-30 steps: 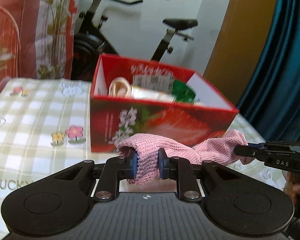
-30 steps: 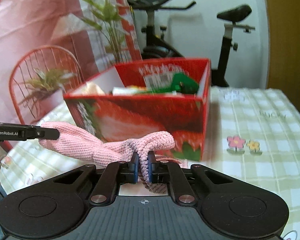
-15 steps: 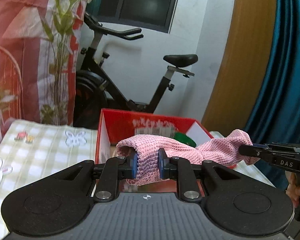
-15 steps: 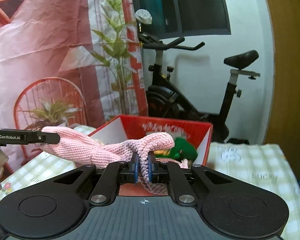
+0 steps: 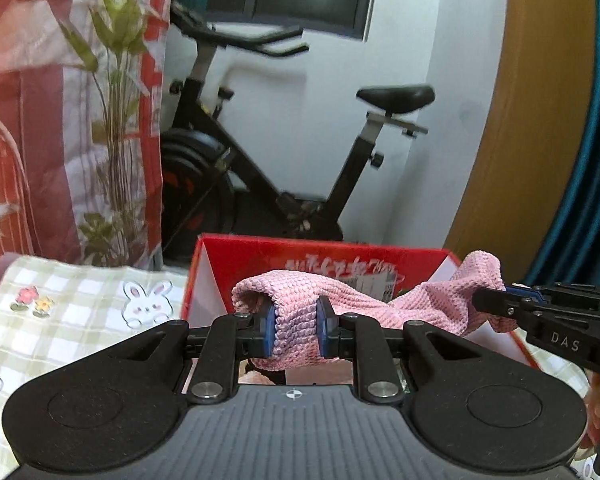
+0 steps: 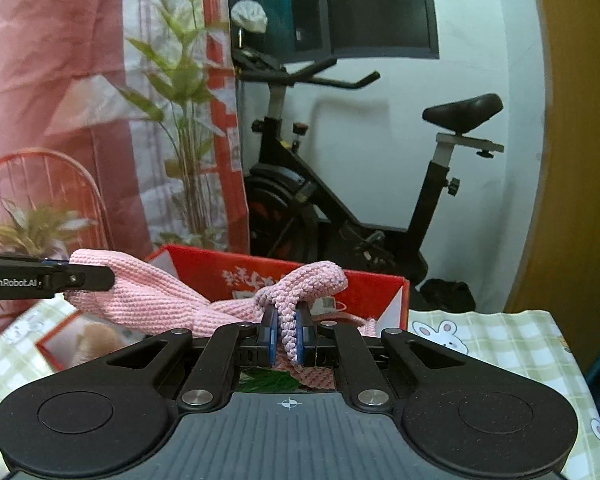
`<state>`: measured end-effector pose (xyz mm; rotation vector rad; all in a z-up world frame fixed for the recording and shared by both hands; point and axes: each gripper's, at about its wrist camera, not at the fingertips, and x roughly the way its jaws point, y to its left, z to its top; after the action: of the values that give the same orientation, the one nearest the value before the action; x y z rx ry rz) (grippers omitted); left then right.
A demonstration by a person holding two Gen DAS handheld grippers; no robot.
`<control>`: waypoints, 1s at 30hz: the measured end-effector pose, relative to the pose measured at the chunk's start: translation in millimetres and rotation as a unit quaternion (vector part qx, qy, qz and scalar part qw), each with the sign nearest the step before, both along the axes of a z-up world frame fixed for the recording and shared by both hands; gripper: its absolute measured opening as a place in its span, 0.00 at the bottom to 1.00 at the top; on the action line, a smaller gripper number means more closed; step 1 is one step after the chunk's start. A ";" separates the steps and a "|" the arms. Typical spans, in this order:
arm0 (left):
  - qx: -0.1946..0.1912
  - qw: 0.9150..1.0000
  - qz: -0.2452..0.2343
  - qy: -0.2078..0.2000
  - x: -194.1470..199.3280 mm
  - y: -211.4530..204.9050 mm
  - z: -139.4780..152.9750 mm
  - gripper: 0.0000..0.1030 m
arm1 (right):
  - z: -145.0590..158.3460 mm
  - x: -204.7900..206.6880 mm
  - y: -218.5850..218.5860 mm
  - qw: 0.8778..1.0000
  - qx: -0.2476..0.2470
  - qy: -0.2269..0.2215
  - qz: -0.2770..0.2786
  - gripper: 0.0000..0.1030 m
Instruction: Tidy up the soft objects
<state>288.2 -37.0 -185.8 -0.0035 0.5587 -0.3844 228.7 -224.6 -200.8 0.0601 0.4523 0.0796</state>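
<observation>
Left wrist view shows both the left gripper point(image 5: 296, 330) and right gripper point(image 6: 287, 339) clamping the pink cloth point(image 5: 364, 304); lower it evenly into the red box point(image 5: 220, 264).

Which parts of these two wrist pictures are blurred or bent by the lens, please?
Left wrist view: the black exercise bike and the green plant are smeared by motion, while the pink knitted cloth in the left gripper stays sharp; the ochre door frame bows. Right wrist view: milder blur, the tan soft item in the red cardboard box is fuzzy.
</observation>
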 end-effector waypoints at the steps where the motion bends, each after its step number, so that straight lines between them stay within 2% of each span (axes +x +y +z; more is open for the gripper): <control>1: 0.003 1.000 -0.003 0.010 4.1 -2.6 -4.9 0.21 | -4.5 4.9 1.8 1.000 -0.003 0.009 0.001 0.08; 7: 0.020 0.998 -0.030 0.046 12.6 -13.4 -27.1 0.21 | -29.4 19.7 13.6 0.998 -0.011 0.059 0.022 0.08; 12: 0.025 0.998 -0.035 0.050 12.9 -15.6 -28.0 0.21 | -33.3 20.5 18.5 0.997 -0.006 0.069 0.023 0.09; 14: 0.030 0.998 -0.031 0.049 11.3 -15.5 -26.1 0.22 | -31.3 17.9 18.1 0.997 -0.007 0.070 0.022 0.14; 16: 0.033 0.998 -0.027 0.051 9.4 -14.8 -22.8 0.29 | -28.1 13.4 17.5 0.997 -0.007 0.068 0.020 0.20; 18: 0.032 0.998 -0.025 0.051 7.1 -13.1 -17.7 0.51 | -23.3 8.1 17.6 0.998 -0.007 0.066 0.019 0.27; 19: 0.031 0.998 -0.024 0.048 3.2 -11.7 -14.3 0.55 | -20.4 4.8 17.4 0.998 -0.008 0.063 0.018 0.27; 21: 0.040 0.998 -0.019 0.038 -6.2 -10.0 -6.6 0.71 | -13.7 -3.6 17.4 0.998 -0.011 0.059 0.018 0.34; 22: 0.045 0.998 -0.017 0.033 -10.4 -9.6 -2.8 0.75 | -9.8 -7.5 17.4 0.998 -0.011 0.056 0.017 0.44; 23: 0.049 0.998 -0.015 0.026 -15.9 -8.4 1.8 0.83 | -5.7 -12.7 17.4 0.998 -0.012 0.052 0.015 0.53; 24: 0.053 0.998 -0.012 0.018 -21.9 -6.9 6.6 0.91 | -1.4 -17.5 17.3 0.999 -0.012 0.048 0.014 0.57; 27: 0.058 0.998 0.004 -0.007 -41.3 1.0 23.4 1.00 | 13.8 -34.4 19.8 0.999 -0.014 0.034 0.010 0.72; 29: 0.052 0.998 0.011 -0.012 -52.5 8.1 34.9 1.00 | 24.1 -46.5 21.4 1.000 -0.014 0.023 0.008 0.87; 30: 0.049 0.999 0.015 -0.013 -59.1 12.6 41.2 1.00 | 30.5 -54.1 23.2 1.000 -0.013 0.015 0.007 0.90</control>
<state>229.1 -24.4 -144.6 0.0874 0.5499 -0.3275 174.7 -201.4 -170.3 0.0321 0.4837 0.0859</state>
